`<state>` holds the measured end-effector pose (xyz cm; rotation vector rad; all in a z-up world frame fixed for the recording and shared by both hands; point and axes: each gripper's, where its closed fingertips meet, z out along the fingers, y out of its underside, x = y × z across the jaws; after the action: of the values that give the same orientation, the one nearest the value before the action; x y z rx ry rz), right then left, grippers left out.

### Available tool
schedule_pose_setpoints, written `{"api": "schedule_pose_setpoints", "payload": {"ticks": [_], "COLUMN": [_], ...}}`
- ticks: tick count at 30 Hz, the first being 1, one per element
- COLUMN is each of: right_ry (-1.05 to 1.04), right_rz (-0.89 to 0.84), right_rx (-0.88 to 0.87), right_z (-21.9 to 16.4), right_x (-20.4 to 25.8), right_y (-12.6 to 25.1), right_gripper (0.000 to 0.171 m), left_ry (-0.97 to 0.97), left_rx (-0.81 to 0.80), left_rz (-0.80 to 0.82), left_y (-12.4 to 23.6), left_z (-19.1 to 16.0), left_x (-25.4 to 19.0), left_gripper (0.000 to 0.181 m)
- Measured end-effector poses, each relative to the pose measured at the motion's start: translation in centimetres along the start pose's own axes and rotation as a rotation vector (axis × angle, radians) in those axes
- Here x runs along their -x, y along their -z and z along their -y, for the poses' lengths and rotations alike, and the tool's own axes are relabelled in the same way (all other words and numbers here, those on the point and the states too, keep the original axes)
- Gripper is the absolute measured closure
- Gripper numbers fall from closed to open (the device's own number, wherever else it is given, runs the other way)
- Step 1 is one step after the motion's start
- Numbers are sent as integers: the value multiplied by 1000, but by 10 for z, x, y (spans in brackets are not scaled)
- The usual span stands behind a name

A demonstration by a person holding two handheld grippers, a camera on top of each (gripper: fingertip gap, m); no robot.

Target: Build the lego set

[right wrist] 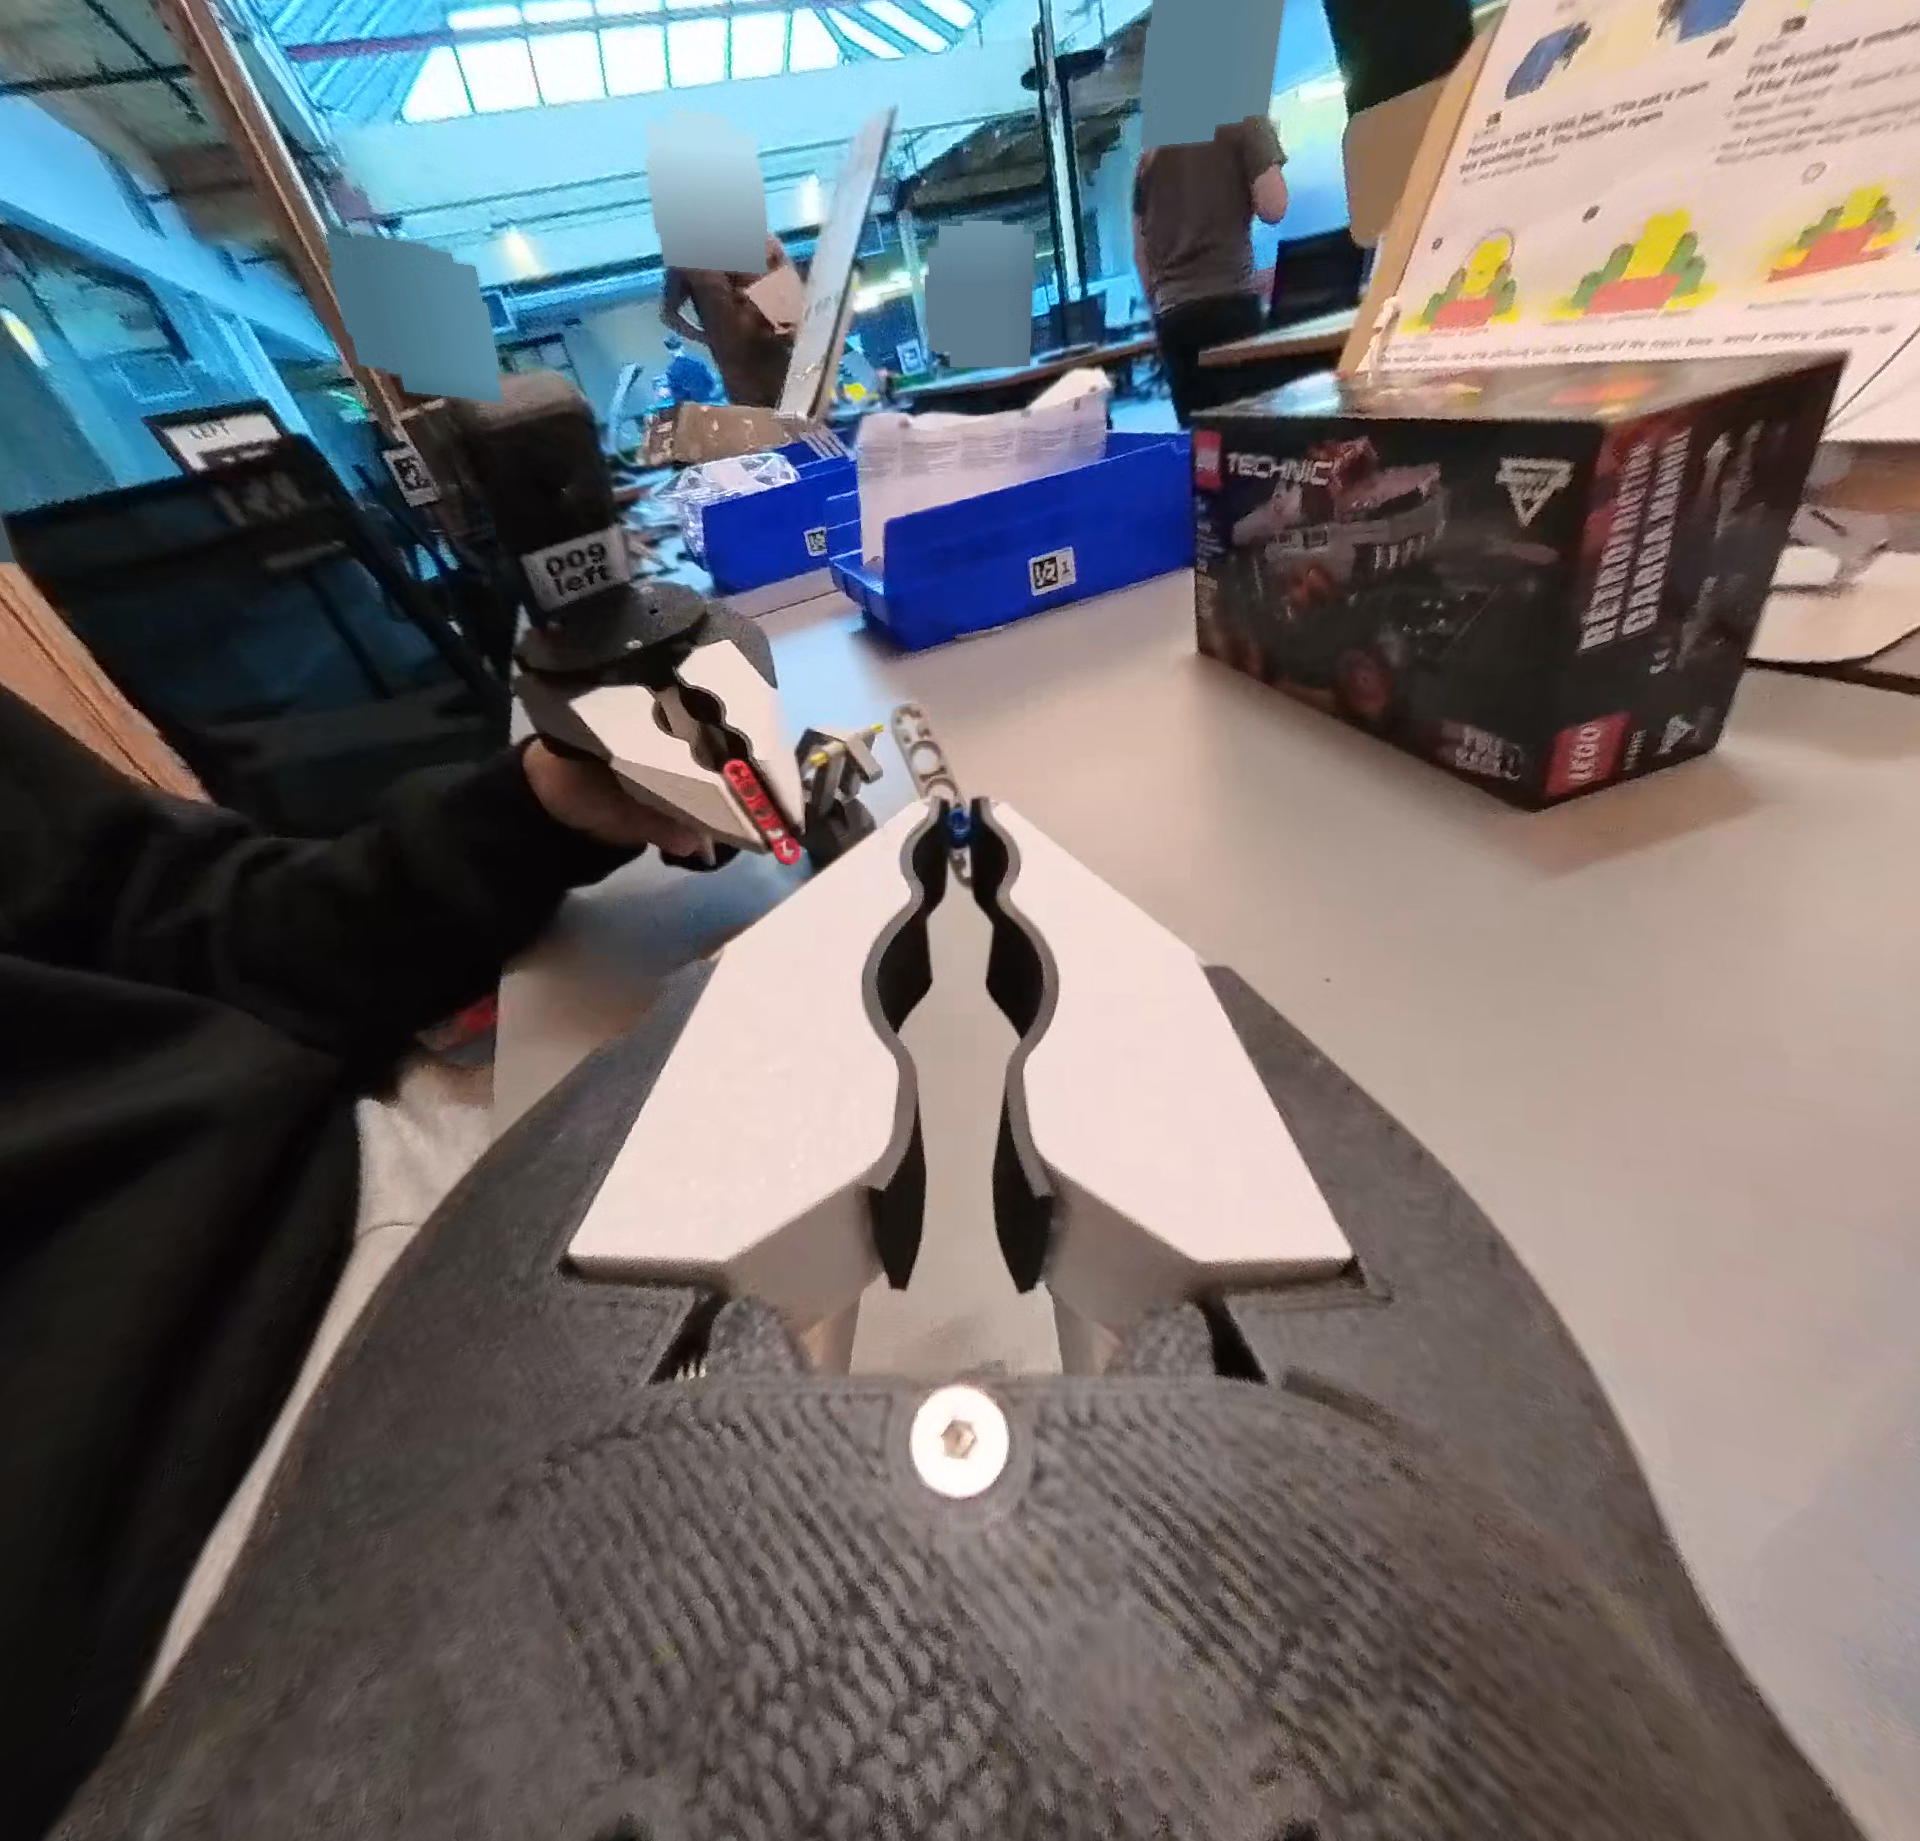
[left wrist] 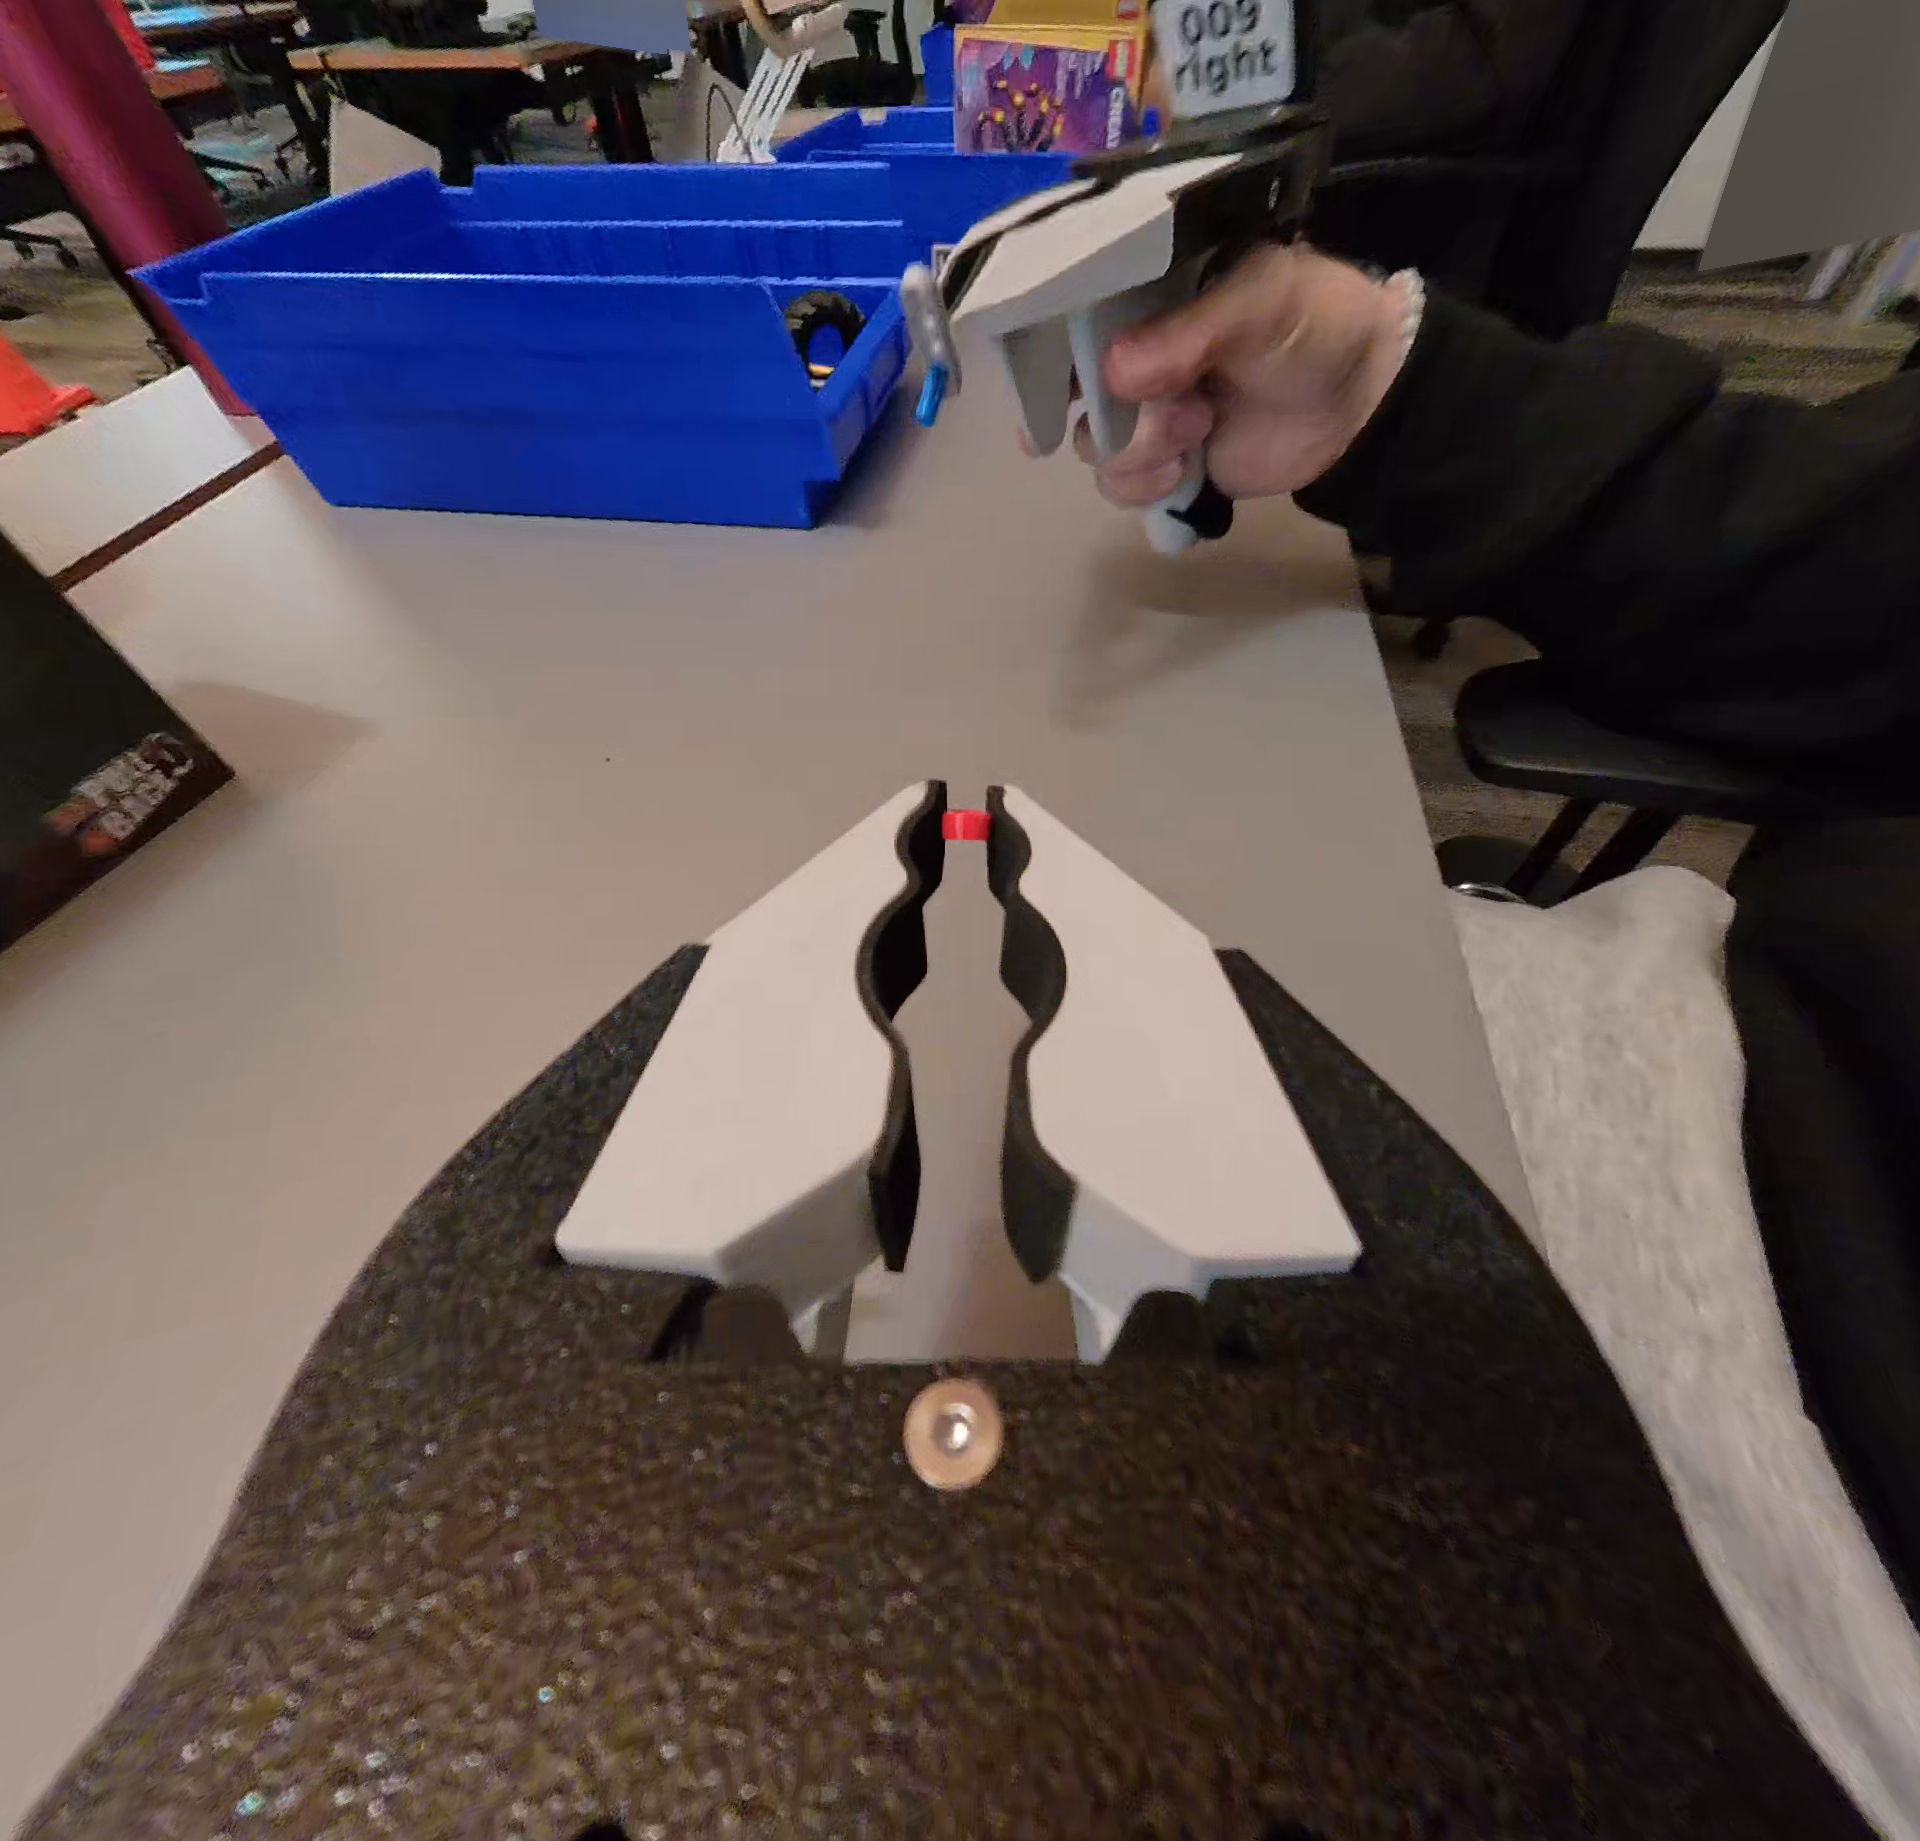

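Grey table point(left wrist: 623, 648) with blue bins point(left wrist: 540, 357) (lego box point(right wrist: 1507, 586) nearby); both tools pinching beams.

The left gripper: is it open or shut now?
Shut on the red beam: the left gripper pinches its red end at the tips, and the right wrist view shows it clamped.

A smooth, pale grey table top point(left wrist: 644, 711) is carrying a row of deep blue plastic bins point(left wrist: 540, 357) along its far side. A dark printed cardboard set box point(right wrist: 1507, 586) is standing upright on it, and a small grey and black brick assembly point(right wrist: 836, 783) is sitting near its edge.
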<state>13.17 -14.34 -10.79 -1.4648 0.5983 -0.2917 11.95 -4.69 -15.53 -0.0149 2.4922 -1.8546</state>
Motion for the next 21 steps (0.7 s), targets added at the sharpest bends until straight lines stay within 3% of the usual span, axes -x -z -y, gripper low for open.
{"api": "schedule_pose_setpoints", "payload": {"ticks": [3, 8, 11, 14, 21], "right_ry": [-87, -222, -249, -261, -317], "right_rz": [31, 85, 98, 115, 205], "right_rx": [31, 8, 43, 27, 13], "right_z": [-11, -17, -27, -28, -29], "right_x": [0, 2, 4, 8, 25], "right_y": [-7, -17, -25, -30, -43], "right_gripper": [168, 168, 168, 168, 168], "left_ry": [45, 66, 78, 113, 177], "left_rx": [27, 262, 299, 204, -114], "left_rz": [-66, -94, -68, -30, -10], "left_y": [-12, -37, -42, -36, -32], "left_z": [-8, -42, -47, -32, 29], "left_x": [-8, -17, -12, -3, -1], "left_gripper": [176, 176, 155, 146, 154]}}
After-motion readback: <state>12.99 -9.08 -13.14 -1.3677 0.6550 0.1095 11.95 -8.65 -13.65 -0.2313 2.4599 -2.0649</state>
